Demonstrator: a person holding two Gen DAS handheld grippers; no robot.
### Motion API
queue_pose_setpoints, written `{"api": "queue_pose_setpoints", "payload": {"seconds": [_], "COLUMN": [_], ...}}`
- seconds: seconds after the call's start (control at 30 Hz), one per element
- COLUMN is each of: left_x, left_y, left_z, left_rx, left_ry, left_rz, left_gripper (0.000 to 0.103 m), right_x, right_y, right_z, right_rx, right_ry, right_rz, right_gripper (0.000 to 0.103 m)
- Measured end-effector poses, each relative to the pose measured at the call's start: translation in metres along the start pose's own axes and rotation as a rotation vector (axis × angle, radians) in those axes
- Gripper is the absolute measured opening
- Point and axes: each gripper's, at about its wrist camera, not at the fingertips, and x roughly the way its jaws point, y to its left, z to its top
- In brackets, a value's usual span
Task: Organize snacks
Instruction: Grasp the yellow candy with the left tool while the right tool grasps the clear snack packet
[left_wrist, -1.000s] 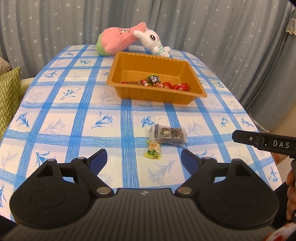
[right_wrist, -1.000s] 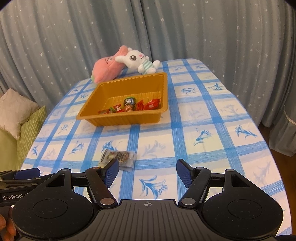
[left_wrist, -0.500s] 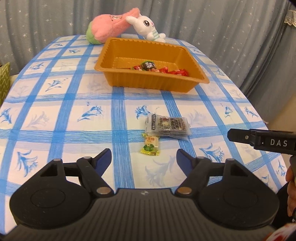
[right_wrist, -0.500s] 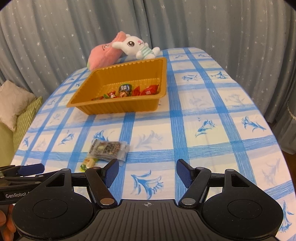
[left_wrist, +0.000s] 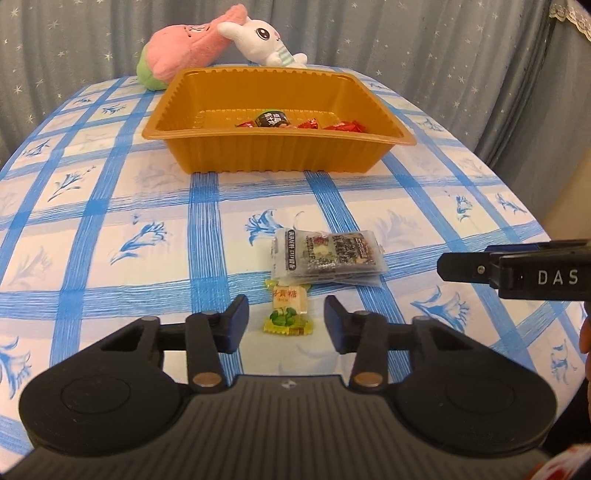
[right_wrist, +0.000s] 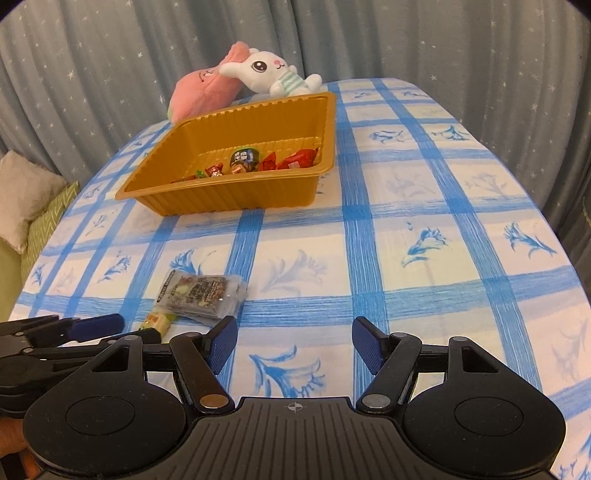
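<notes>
An orange tray (left_wrist: 266, 158) (right_wrist: 236, 195) stands on the blue checked tablecloth and holds several wrapped snacks (left_wrist: 273, 120) (right_wrist: 243, 158). A small yellow-green candy (left_wrist: 289, 308) (right_wrist: 157, 320) lies on the cloth, and a clear packet with dark print (left_wrist: 327, 256) (right_wrist: 201, 293) lies just beyond it. My left gripper (left_wrist: 286, 323) is open, low over the cloth, with the candy between its fingertips, not gripped. My right gripper (right_wrist: 293, 341) is open and empty over bare cloth, to the right of the packet.
A pink plush (left_wrist: 181, 59) (right_wrist: 203, 90) and a white bunny plush (left_wrist: 262, 40) (right_wrist: 271, 74) lie behind the tray against grey star curtains. Cushions (right_wrist: 33, 206) sit off the table's left side. The table edge curves away on the right (right_wrist: 554, 229).
My left gripper has moved forward and down until the yellow-green candy lies between its fingertips. My right gripper has moved forward and lower too.
</notes>
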Motion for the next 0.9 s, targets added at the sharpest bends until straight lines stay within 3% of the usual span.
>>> {"api": "queue_pose_setpoints", "payload": {"seconds": [0.13, 0.33, 0.5, 0.73, 0.9], "left_x": [0.008, 0.013, 0.007, -0.004, -0.005], "left_y": [-0.002, 0.001, 0.010, 0.036, 0.043], "left_z": [0.001, 0.000, 0.000, 0.003, 0.002], "left_rx": [0.022, 0.036, 0.028, -0.035, -0.054], "left_ry": [0.001, 0.005, 0.009, -0.015, -0.014], "left_rz": [-0.001, 0.000, 0.014, 0.062, 0.068], "left_gripper": [0.036, 0.022, 0.019, 0.019, 0.019], "right_x": [0.007, 0.016, 0.021, 0.033, 0.053], "right_y": [0.003, 0.007, 0.014, 0.048, 0.071], "right_z": [0.003, 0.005, 0.006, 0.007, 0.005], "right_rx": [-0.017, -0.046, -0.103, -0.430, -0.668], "right_ry": [0.001, 0.007, 0.009, 0.010, 0.017], "right_rz": [0.010, 0.021, 0.050, 0.175, 0.155], "right_gripper": [0.069, 0.069, 0.069, 0.069, 0.069]}}
